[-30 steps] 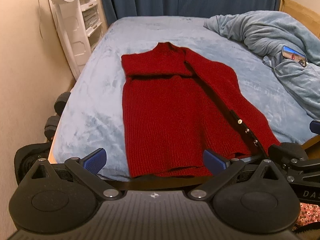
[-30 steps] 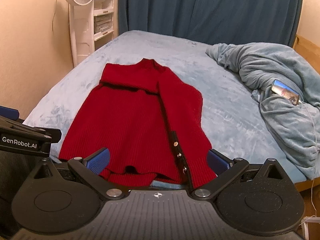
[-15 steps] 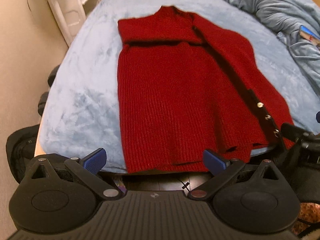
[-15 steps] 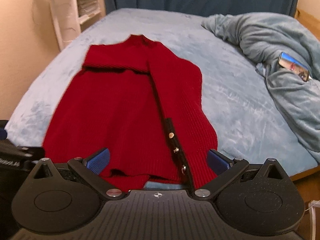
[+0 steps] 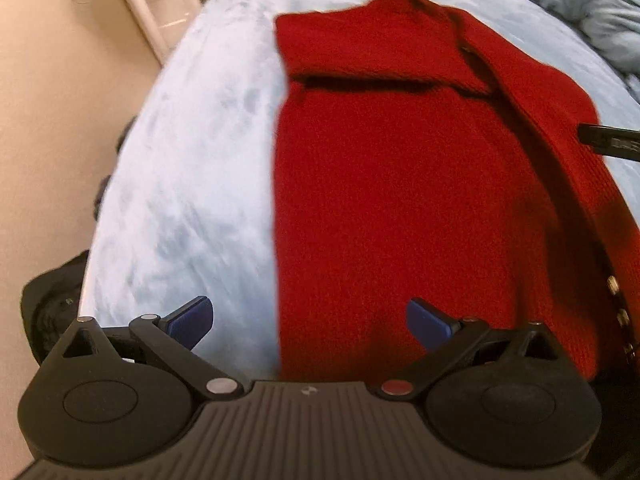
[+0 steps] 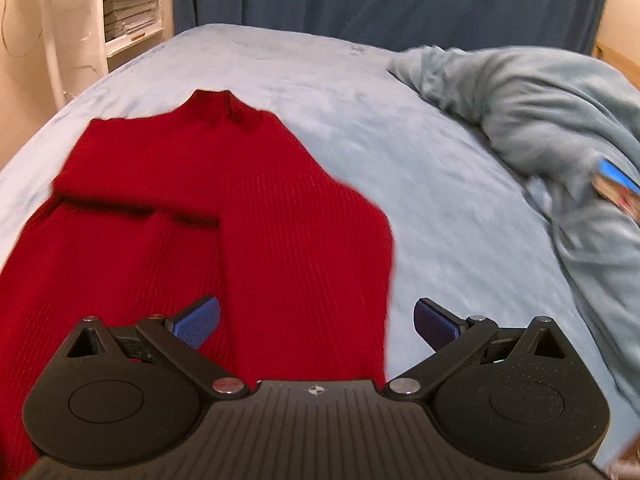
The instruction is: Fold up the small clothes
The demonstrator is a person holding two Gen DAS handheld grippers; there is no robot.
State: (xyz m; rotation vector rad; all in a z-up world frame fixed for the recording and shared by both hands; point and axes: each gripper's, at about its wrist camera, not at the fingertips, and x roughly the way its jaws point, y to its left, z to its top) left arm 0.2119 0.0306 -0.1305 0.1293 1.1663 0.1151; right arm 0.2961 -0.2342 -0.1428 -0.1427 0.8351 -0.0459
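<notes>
Both grippers, left (image 5: pixel 309 322) and right (image 6: pixel 316 325), hang with jaws spread wide and empty over the near hem of a red knit sweater (image 5: pixel 400 184), which lies flat on a pale blue bed (image 6: pixel 440 184); beyond, a rumpled blanket (image 6: pixel 552 120).

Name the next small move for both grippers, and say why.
Probably lower both and close on the hem corners. The left gripper and right gripper are open, each straddling a side edge of the red sweater, which lies flat on the bed.
</notes>
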